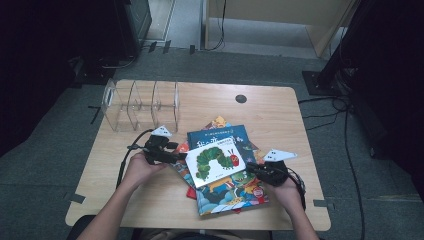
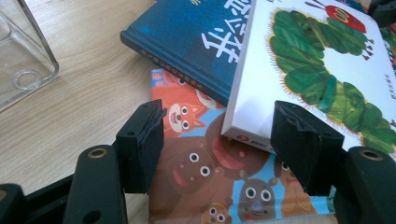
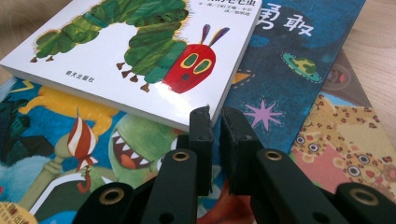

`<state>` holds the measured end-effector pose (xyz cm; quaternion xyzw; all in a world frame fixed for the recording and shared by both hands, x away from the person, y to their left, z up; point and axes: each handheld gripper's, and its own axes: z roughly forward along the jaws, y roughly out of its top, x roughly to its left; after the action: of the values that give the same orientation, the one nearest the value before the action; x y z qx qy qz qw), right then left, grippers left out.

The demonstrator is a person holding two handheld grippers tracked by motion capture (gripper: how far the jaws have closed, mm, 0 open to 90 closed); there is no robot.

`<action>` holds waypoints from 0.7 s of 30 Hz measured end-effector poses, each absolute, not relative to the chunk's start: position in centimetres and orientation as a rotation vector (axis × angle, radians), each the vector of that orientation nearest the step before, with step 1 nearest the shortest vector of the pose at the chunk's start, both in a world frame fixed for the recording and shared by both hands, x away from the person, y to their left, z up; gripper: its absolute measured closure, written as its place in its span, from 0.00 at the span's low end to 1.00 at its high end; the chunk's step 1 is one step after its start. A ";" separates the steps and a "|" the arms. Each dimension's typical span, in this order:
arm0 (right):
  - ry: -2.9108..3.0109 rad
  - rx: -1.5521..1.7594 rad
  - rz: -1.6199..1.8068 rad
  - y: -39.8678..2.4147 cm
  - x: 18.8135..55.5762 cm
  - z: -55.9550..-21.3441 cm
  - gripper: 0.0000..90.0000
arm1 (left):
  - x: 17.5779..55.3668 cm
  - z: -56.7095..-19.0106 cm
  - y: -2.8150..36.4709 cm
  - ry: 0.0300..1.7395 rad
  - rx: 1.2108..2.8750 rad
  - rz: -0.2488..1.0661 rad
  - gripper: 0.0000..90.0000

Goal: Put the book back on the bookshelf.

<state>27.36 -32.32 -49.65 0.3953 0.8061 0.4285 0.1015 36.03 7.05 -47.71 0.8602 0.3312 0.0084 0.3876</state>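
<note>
Evidently the white caterpillar picture book (image 1: 215, 163) lies atop the stacked books (image 1: 227, 192), one corner between the wide-open left gripper (image 2: 217, 140), nothing pinched; the right gripper (image 3: 216, 122), nearly closed and empty, sits just beside the opposite corner, likely steadying it.

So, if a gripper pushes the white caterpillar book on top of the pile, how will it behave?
The white caterpillar book looks thick and rigid, so it probably stays flat. Its glossy cover may slip between pads. Resting tilted on the pile of books, it could slide off.
</note>
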 end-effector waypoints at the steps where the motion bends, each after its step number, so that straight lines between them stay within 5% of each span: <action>1: 2.378 1.165 1.266 -32.2 27.5 -49.7 0.92 | 35.9 -47.6 7.0 0.836 2.191 0.020 0.39; 21: 2.373 1.165 1.238 -30.7 29.4 -49.5 0.91 | 35.2 -47.6 6.9 0.861 2.171 -0.015 0.40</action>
<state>29.42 -30.67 -49.53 0.3966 0.8078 0.4216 0.1112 35.23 6.92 -47.57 0.8550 0.3392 -0.0060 0.3922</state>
